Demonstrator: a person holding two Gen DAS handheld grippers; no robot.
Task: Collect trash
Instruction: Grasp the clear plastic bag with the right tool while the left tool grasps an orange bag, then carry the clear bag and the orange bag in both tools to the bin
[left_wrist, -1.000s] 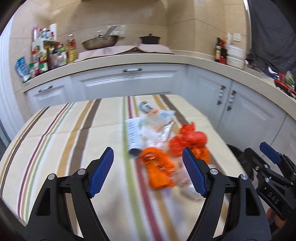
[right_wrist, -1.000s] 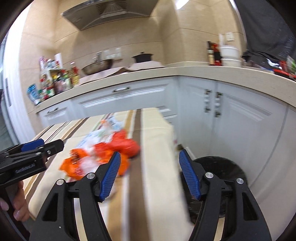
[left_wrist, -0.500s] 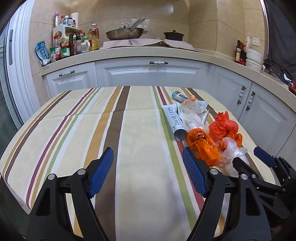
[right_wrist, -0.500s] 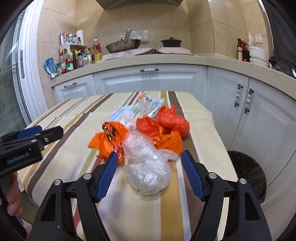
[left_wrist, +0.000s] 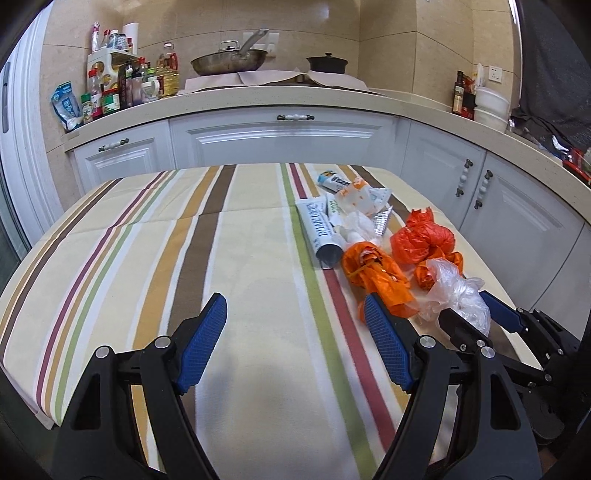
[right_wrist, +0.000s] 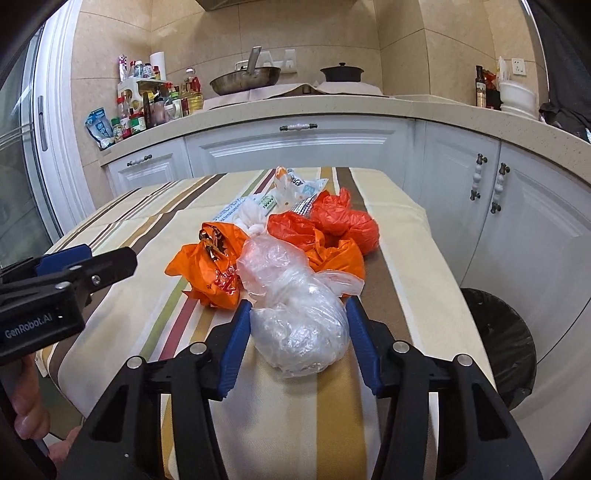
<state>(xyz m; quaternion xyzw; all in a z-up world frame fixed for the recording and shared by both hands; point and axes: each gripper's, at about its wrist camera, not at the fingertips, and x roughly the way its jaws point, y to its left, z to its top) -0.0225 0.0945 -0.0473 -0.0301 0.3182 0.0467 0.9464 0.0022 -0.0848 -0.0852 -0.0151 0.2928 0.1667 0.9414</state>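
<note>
- The right gripper (right_wrist: 297, 325) has its fingers spread on either side of one clear plastic bag (right_wrist: 295, 314), the blue pads right beside its flanks; whether they press it I cannot tell.
- That bag lies on the striped tablecloth (right_wrist: 155, 295), nearest the table's front edge, its long axis running away from the camera with the loose neck pointing toward the pile.
- Behind it sit four orange bags: one on the left (right_wrist: 212, 264), three bunched on the right (right_wrist: 332, 236).
- Two toothpaste tubes lie further back; the large one (left_wrist: 318, 230) points its cap end toward the front.
- The left gripper (left_wrist: 293, 345) hangs over bare cloth, fingers spread, holding nothing.
- One black bin (right_wrist: 498, 339) stands beside the table.
</note>
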